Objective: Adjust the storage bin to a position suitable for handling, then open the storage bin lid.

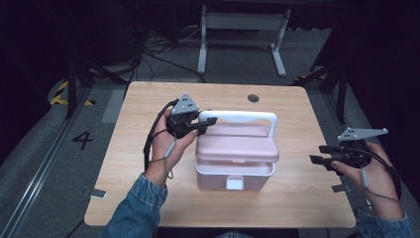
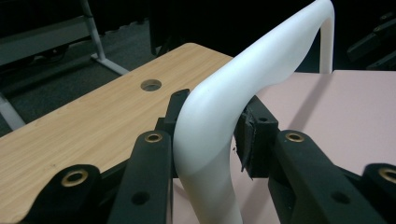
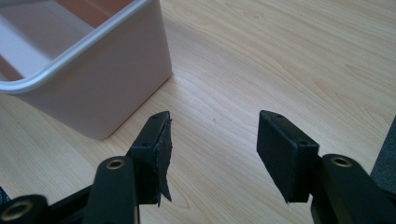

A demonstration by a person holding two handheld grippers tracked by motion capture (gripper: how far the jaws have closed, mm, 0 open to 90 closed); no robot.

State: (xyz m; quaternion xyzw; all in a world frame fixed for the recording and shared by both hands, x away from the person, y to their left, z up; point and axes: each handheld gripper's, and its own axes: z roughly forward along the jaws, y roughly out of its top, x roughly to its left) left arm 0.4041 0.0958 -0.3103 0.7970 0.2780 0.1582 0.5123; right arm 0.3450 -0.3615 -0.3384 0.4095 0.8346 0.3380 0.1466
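A person in denim sleeves works two handheld grippers at a wooden table [image 1: 148, 198] on which a single pink storage box [image 1: 235, 166] stands. The left hand [image 1: 166, 144] reaches in from the box's left rear corner, its left gripper [image 1: 210, 120] pointed toward the box and clamped on the near end of the white handle [image 1: 247, 117], which stands upright over the lid. In the left gripper view, the two black jaws press either side of the handle's curved corner [image 2: 205, 130], the pale pink lid [image 2: 345, 107] spreading out beyond them to the right and a round hole in the tabletop [image 2: 151, 85] lying ahead to the left. The right hand [image 1: 369, 173] hovers well apart from the box, off its right side near the table's edge, the right gripper [image 1: 319, 154] aimed toward the box with its jaws spread wide and gripping nothing. In the right gripper view, bare wood lies between the parted pads [image 3: 156, 154], and the box's pink corner [image 3: 93, 88] sits ahead and to the left; its interior cannot be made out. The box's lid rests slightly askew on the base, with one white latch [image 1: 235, 184] on the front.
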